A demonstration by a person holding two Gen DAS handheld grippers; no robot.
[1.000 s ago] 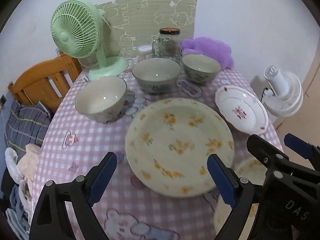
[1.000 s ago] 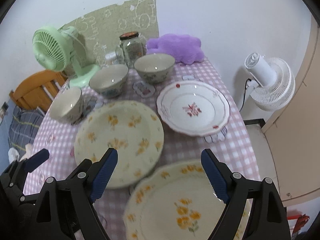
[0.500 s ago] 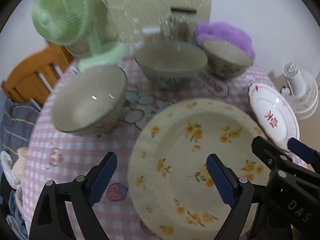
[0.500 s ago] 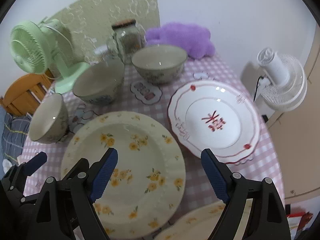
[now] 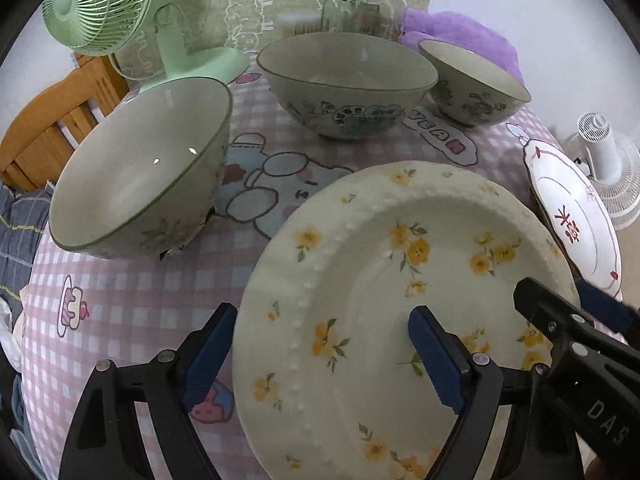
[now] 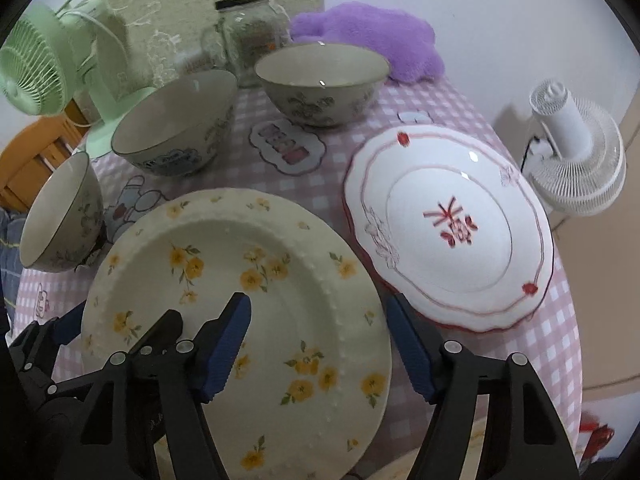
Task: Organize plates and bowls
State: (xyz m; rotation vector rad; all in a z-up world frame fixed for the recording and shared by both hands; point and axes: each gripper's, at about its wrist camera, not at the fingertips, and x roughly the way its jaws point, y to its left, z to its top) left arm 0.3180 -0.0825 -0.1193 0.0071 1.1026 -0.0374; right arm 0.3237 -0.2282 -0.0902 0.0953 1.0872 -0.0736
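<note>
Nearest to me, my left gripper has its ribbed blue fingers spread wide apart, one on either side of the left rim of the yellow-flowered plate, and I can't tell whether they touch it. My right gripper is likewise spread apart over the same plate's right rim, one finger above the glazed face and the other outside the edge. The plate is round, cream, glossy ceramic with a ring of raised beads around its well, sitting at the near middle of the desk, which wears a pink-and-white checked cloth with cartoon prints. Just beside it toward the desk's right edge lies a white plate with a scalloped red-lined rim and a red motif at its centre. Further back, three deep round bowls with dark-lined rims and floral outsides stand in a loose row: the left bowl, the middle bowl and the right bowl. Along the far edge stand a mint-green plastic fan, a clear glass jar with a dark lid, and a fuzzy purple plush.
</note>
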